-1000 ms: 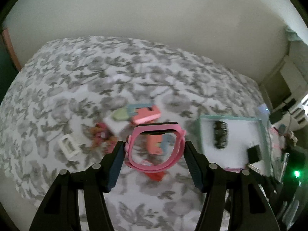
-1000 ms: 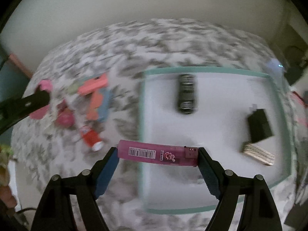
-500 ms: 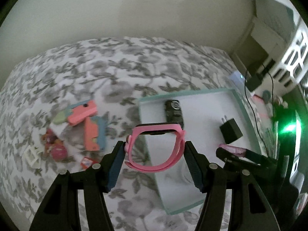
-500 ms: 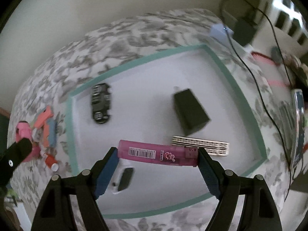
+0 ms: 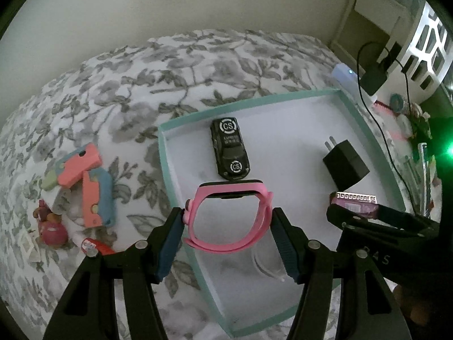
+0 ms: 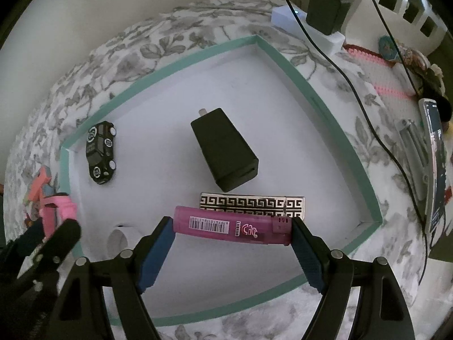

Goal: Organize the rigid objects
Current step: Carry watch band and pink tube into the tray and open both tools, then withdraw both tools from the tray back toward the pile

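Left wrist view: the left gripper (image 5: 228, 225) is clamped on a pink watch (image 5: 229, 218), held over the near-left part of the teal-rimmed tray (image 5: 170, 153). Just ahead of the fingers a black toy car (image 5: 230, 148) lies in the tray; a black charger (image 5: 345, 164) sits to the right.

Right wrist view: the right gripper (image 6: 232, 232) grips a pink lighter (image 6: 232, 228) by its ends above the tray floor, with a patterned metal lighter (image 6: 252, 204) lying just beyond it and the charger farther ahead.
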Tool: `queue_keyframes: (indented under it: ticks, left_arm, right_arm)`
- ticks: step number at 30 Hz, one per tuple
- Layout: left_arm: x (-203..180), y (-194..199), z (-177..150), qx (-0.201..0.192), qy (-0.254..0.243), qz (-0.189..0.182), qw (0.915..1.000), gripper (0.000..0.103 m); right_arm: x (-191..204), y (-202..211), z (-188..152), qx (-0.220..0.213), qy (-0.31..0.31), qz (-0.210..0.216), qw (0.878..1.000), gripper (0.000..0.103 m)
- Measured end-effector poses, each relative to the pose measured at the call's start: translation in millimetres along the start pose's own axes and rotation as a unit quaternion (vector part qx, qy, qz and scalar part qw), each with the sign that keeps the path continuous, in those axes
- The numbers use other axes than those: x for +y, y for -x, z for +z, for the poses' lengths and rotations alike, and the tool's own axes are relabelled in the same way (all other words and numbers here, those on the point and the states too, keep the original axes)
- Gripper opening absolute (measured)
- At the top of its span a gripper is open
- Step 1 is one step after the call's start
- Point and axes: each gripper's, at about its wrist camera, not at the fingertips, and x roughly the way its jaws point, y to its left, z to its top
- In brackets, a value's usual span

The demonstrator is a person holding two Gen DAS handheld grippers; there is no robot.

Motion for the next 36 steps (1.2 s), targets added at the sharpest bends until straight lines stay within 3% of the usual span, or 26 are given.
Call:
queue_keyframes:
  ticks: [6, 7, 9, 13, 22, 25, 28, 31, 36]
  left_arm:
    - [1, -7, -2, 0.008, 0.003, -0.003, 1.0000, 0.066]
    - [2, -7, -2, 0.009, 0.006, -0.003, 0.9999, 0.073]
    - [4, -5, -1, 0.007, 0.010, -0.003, 0.9999, 0.079]
    - [11, -3, 0, 0.009, 0.025, -0.008, 0.9996, 0.079]
    - [40, 3, 2, 0.009, 0.074, 0.017, 0.9971, 0.080]
    - [51, 6, 2, 0.001, 0.091, 0.024, 0.9955, 0.092]
    - [60, 10, 2, -0.005, 0.106, 0.027, 0.9940, 0.092]
    - [70, 13, 2, -0.014, 0.122, 0.031, 0.9919, 0.093]
    - [87, 18, 3, -0.026, 0.150, 0.038, 0.9876, 0.098]
  right_arm:
    - [4, -3, 2, 0.000, 0.007, -0.007, 1.000, 0.083]
    - [5, -3, 2, 0.000, 0.008, -0.006, 1.000, 0.083]
    - [7, -3, 2, -0.001, 0.010, -0.004, 1.000, 0.083]
    - [10, -3, 1, -0.003, 0.014, -0.001, 1.000, 0.083]
    - [14, -4, 1, -0.010, 0.031, -0.003, 0.999, 0.084]
    - [13, -3, 0, -0.014, 0.029, 0.004, 0.999, 0.087]
    - [12, -2, 0, -0.020, 0.025, 0.006, 0.999, 0.088]
    - [10, -2, 0, -0.024, 0.016, 0.011, 1.000, 0.101]
    - [7, 0, 1, -0.030, 0.005, 0.026, 0.999, 0.103]
